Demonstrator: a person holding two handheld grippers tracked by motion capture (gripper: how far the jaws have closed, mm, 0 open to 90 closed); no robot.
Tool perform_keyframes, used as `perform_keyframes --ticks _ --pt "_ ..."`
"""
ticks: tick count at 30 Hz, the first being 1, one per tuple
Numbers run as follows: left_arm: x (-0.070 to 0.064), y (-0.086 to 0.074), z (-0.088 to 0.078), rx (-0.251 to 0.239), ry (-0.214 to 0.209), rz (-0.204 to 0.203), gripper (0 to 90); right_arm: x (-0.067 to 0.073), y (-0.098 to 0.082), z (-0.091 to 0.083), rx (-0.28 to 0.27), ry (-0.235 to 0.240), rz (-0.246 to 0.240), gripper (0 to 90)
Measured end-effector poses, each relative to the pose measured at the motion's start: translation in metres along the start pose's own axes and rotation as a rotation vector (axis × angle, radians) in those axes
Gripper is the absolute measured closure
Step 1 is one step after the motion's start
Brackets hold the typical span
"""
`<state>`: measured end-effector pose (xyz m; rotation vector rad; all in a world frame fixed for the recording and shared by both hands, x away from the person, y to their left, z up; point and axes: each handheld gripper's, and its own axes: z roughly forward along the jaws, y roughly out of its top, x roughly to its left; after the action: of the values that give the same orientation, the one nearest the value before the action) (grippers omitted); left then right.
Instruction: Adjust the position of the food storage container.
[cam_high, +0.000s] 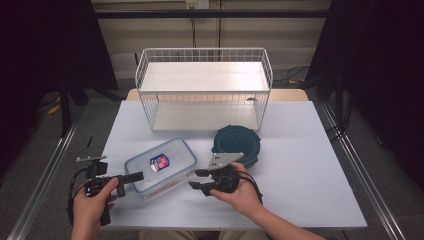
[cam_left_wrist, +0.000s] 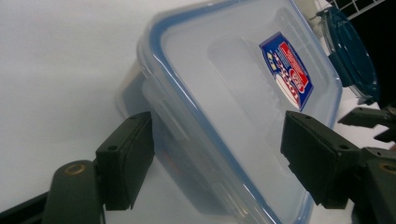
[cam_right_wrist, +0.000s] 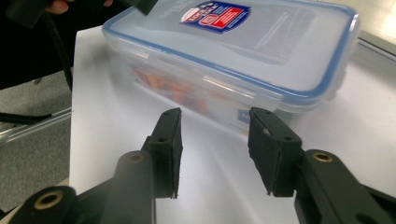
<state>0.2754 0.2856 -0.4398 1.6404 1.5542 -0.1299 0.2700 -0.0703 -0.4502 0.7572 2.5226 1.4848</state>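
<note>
A clear rectangular food box (cam_high: 160, 167) with a blue-rimmed lid and a red and blue label lies at the table's front centre. My left gripper (cam_high: 132, 180) is open at the box's left end. In the left gripper view its jaws straddle a corner of the box (cam_left_wrist: 243, 93), one beside the wall and one over the lid. My right gripper (cam_high: 195, 179) is open just right of the box. It points at the long side of the box (cam_right_wrist: 261, 51), with the fingertips (cam_right_wrist: 170, 140) a little short of it. Something orange shows inside through the wall.
A dark teal round container (cam_high: 235, 145) sits right behind my right gripper. A white wire basket shelf (cam_high: 202, 87) with two levels stands at the table's far middle. The white table (cam_high: 310, 165) has bare room to the right. Its front edge is close under both hands.
</note>
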Motion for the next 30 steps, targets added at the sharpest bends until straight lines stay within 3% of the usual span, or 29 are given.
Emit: perform_keyframes --ticks 6,8,14,18,21,24,30 --pt "0.002 0.0 -0.001 0.006 -0.005 0.005 27.0 -0.003 0.003 -0.002 -0.021 -0.017 0.019 45.3" --pt "0.004 -0.001 -0.001 0.001 -0.025 0.007 27.1 -0.004 0.003 -0.002 -0.025 -0.019 0.023 44.7" --pt "0.01 -0.003 -0.003 -0.012 -0.053 -0.051 31.3 -0.007 0.002 -0.005 -0.03 -0.034 0.032 41.8" --pt "0.013 -0.005 -0.006 -0.059 -0.069 -0.128 41.0 -0.009 0.002 -0.007 -0.04 -0.047 0.047 40.3" --pt "0.018 -0.009 -0.006 -0.098 -0.1 -0.211 47.4 -0.011 0.002 -0.008 -0.048 -0.055 0.056 38.2" --pt "0.017 -0.009 -0.007 -0.101 -0.088 -0.211 48.4 -0.016 0.003 -0.008 -0.07 -0.07 0.101 34.4" --pt "0.017 -0.008 -0.006 -0.104 -0.084 -0.206 48.5 -0.024 0.009 -0.002 -0.101 -0.08 0.127 33.4"
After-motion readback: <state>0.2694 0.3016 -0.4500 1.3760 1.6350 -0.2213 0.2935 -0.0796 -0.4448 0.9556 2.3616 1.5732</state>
